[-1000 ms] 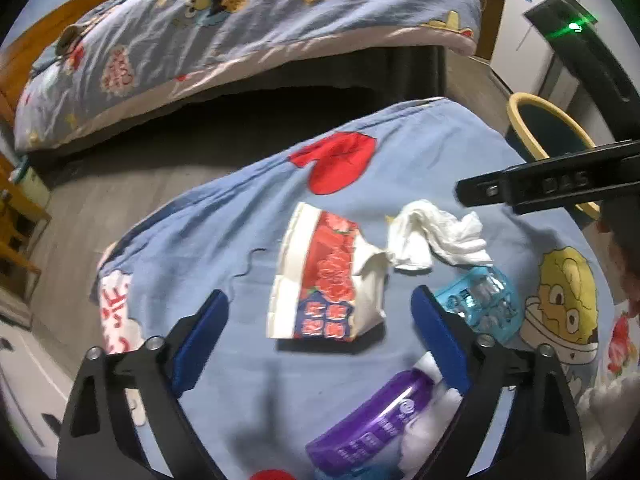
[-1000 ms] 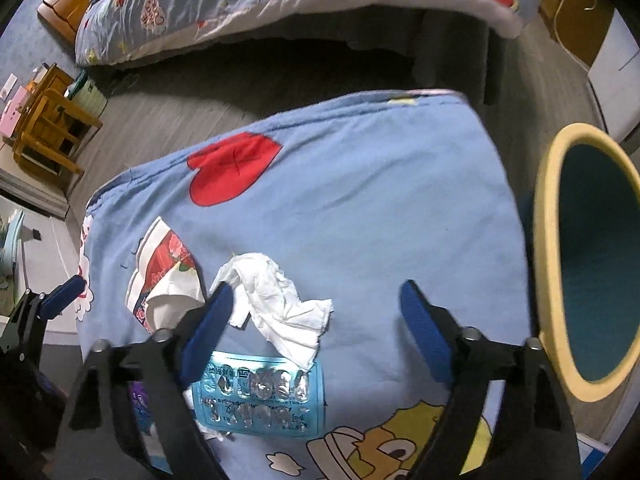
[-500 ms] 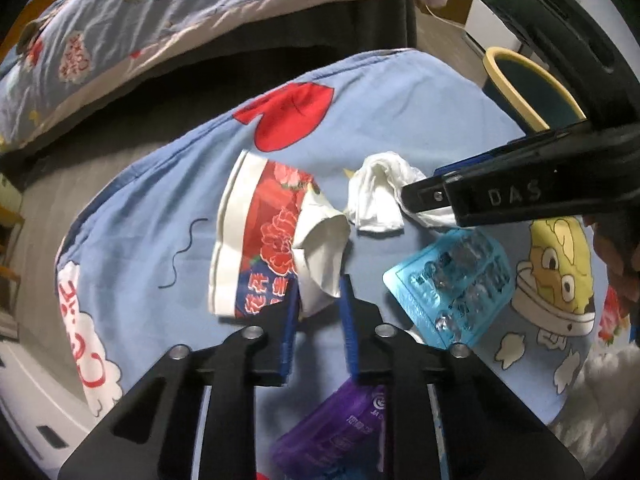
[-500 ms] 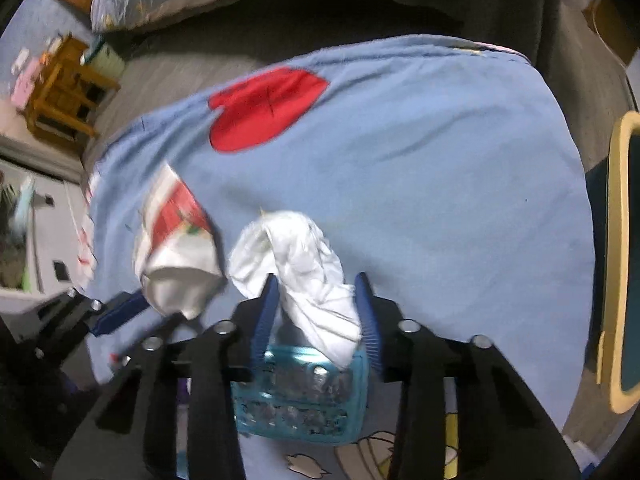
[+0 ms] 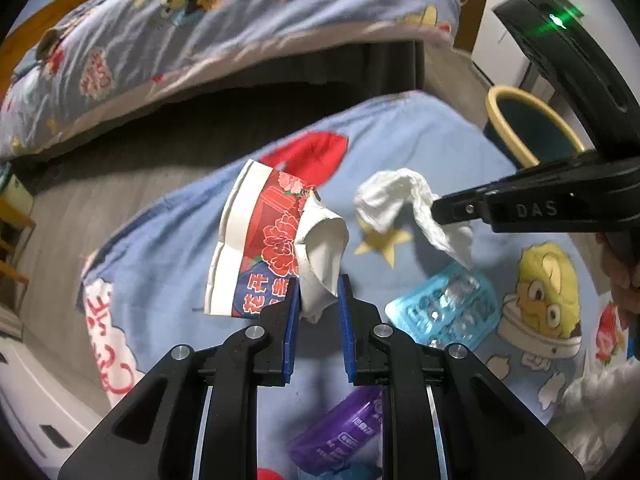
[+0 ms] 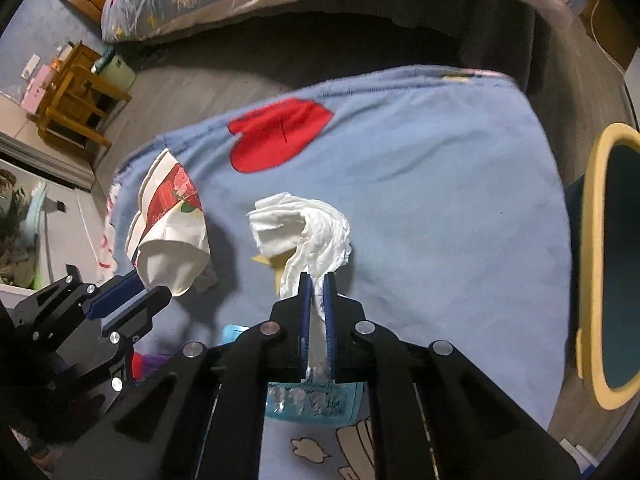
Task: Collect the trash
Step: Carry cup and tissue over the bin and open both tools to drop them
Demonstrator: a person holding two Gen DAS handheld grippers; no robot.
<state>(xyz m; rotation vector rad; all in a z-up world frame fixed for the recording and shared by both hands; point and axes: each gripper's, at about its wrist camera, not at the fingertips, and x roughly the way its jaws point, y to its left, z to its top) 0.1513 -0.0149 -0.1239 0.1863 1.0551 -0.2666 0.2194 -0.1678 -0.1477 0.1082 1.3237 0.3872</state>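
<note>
A crushed paper cup with red flowers hangs just above the blue blanket, its white crumpled end pinched by my left gripper. The right wrist view shows the same cup in that left gripper at the left. A crumpled white tissue is clamped by my right gripper, which is shut on its lower end. In the left wrist view the tissue dangles from the right gripper that reaches in from the right.
A teal bin with a yellow rim stands on the floor right of the blanket. A blue blister pack and a purple bottle lie on the blanket near me. A bed runs along the back; a wooden stool stands far left.
Both grippers went from wide open to shut, the left on the paper cup, the right on the tissue. Both items have come up slightly off the blanket.
</note>
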